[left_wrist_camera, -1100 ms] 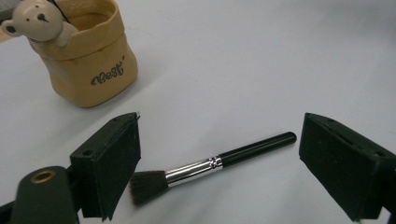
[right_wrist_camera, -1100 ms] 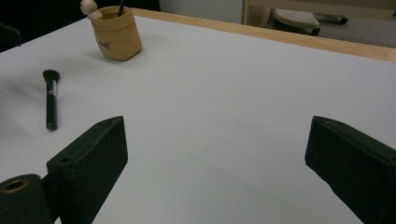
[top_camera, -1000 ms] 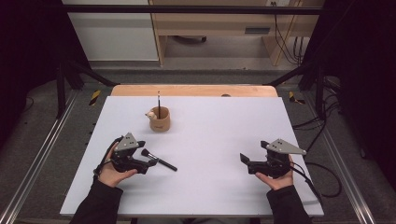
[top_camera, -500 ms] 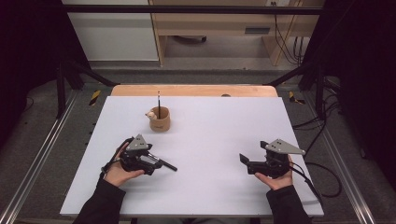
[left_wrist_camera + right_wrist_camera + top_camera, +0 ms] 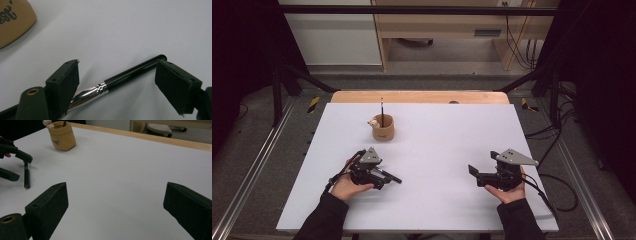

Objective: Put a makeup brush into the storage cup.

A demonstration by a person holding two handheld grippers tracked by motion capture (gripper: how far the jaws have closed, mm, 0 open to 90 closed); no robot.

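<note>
The left gripper (image 5: 116,82), jaws just closing but not yet pinching, straddles the black brush (image 5: 120,77) lying on the white table (image 5: 442,135), while the right gripper (image 5: 115,205) hovers spread wide

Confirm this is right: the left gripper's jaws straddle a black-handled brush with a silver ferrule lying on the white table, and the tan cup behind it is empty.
Not quite. The tan cup is not empty: a thin dark stick stands upright in it, as the high view shows. The rest holds: the left gripper straddles the black-handled brush on the white table.
</note>
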